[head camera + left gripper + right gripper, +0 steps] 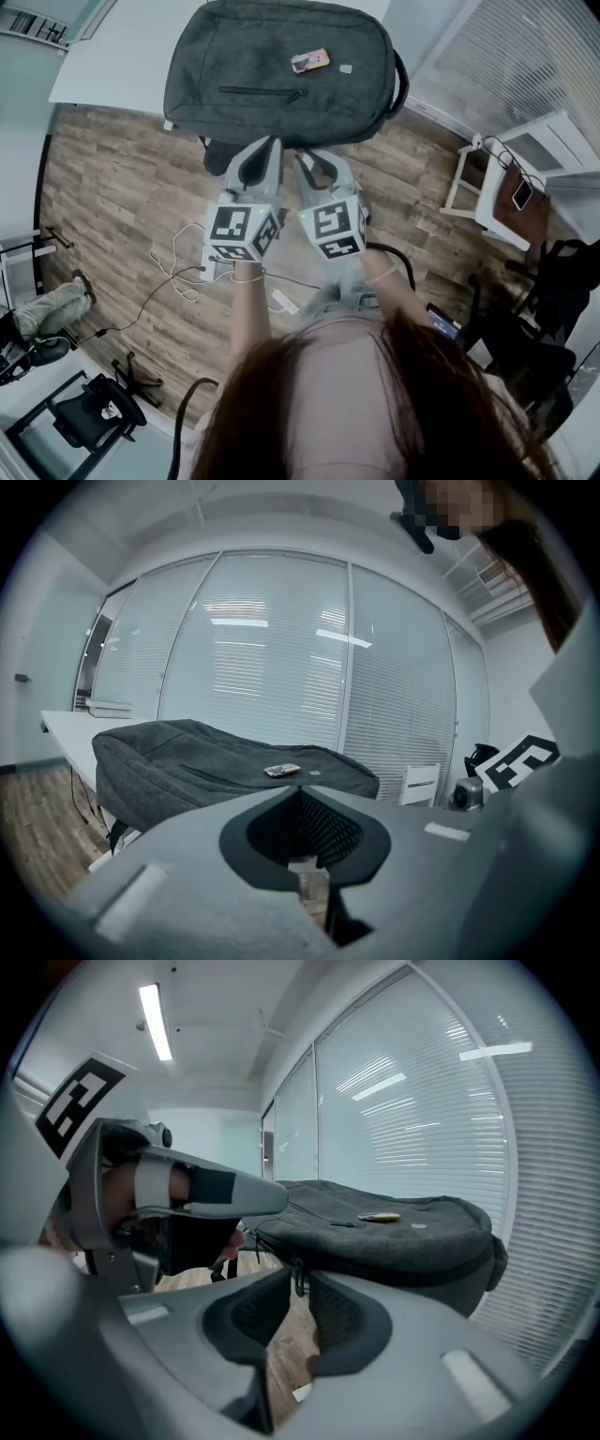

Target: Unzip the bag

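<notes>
From the head view, the bag (272, 84) lies flat on the white surface (103, 66). The left claw (266, 145) and right claw (305, 157) sit side by side at its near edge. No zip looks open, so we judge the unzipping not yet begun.

From the left gripper view, the left claw (300, 791) is closed and empty, with the bag (187, 761) ahead.

From the right gripper view, the right claw (298, 1288) is narrow. A zipper pull (299, 1274) stands in the slot at its tips, but we cannot tell whether the pads pinch it. The whole run of the zip is left.
</notes>
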`<action>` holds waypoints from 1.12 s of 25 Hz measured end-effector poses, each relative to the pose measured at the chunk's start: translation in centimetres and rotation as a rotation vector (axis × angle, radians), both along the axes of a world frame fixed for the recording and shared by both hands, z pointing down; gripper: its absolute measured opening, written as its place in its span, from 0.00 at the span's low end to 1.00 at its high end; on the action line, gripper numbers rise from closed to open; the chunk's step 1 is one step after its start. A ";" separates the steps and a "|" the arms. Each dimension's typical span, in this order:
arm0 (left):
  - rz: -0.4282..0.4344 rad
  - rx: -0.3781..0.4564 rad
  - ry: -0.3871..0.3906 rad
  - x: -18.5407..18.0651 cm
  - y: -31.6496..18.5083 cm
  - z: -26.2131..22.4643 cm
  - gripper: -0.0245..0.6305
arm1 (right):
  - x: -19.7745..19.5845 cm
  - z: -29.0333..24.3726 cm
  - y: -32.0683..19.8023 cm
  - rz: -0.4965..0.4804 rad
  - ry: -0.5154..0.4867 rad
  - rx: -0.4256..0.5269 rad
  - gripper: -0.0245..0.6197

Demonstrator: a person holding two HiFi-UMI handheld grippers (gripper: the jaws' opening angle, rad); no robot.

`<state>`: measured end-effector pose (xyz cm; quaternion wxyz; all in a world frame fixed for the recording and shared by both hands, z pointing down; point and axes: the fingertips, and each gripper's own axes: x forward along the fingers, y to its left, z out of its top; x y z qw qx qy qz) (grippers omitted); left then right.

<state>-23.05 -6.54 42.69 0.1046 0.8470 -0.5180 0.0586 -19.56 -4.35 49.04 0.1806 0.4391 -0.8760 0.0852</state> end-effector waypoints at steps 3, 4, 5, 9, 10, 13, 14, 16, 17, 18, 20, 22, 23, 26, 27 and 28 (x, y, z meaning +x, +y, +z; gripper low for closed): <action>0.010 -0.013 -0.001 0.1 -0.8 0.4 0.05 | 0.0 0.2 0.1 -0.001 0.001 0.004 0.14; 0.014 -0.019 -0.003 0.2 -1.1 0.6 0.05 | 0.0 0.2 0.1 -0.001 0.001 0.001 0.14; 0.018 -0.025 -0.004 0.1 -1.3 0.8 0.05 | -0.1 0.3 0.1 -0.001 0.002 -0.005 0.14; 0.020 -0.059 0.000 -0.1 -2.0 1.6 0.05 | -0.3 0.7 0.1 -0.001 0.000 -0.012 0.14; 0.020 -0.072 0.006 -0.2 -2.1 1.8 0.05 | -0.4 0.7 0.0 -0.001 -0.001 -0.007 0.14; 0.028 -0.112 0.030 -0.3 -2.5 2.4 0.05 | -0.4 0.6 0.0 0.008 -0.007 -0.006 0.14; 0.031 -0.122 0.035 -0.3 -2.6 2.5 0.05 | -0.4 0.6 -0.1 0.011 -0.010 -0.005 0.14; 0.030 -0.143 0.044 -0.4 -2.8 2.8 0.05 | -0.5 0.6 -0.2 0.013 -0.014 0.006 0.14; 0.028 -0.154 0.048 -0.4 -2.9 2.9 0.05 | -0.5 0.6 -0.3 0.016 -0.014 0.009 0.14; 0.025 -0.166 0.052 -0.4 -2.9 3.0 0.05 | -0.6 0.6 -0.3 0.020 -0.016 0.010 0.14; 0.023 -0.184 0.052 -0.4 -2.9 3.3 0.05 | -0.8 0.7 -0.5 0.031 -0.029 0.006 0.14; 0.022 -0.195 0.054 -0.4 -3.0 3.5 0.05 | -0.8 0.8 -0.8 0.050 -0.039 0.001 0.14; 0.021 -0.199 0.057 -0.4 -3.0 3.5 0.05 | -0.8 0.8 -1.0 0.061 -0.046 0.005 0.14; 0.014 -0.206 0.061 -0.4 -2.9 3.7 0.05 | -0.7 0.5 -1.3 0.091 -0.060 0.034 0.10; 0.011 -0.206 0.060 -0.4 -2.9 3.7 0.05 | -0.7 0.5 -1.3 0.097 -0.063 0.041 0.10; 0.007 -0.206 0.058 -0.4 -2.9 3.7 0.05 | -0.7 0.5 -1.3 0.100 -0.064 0.045 0.10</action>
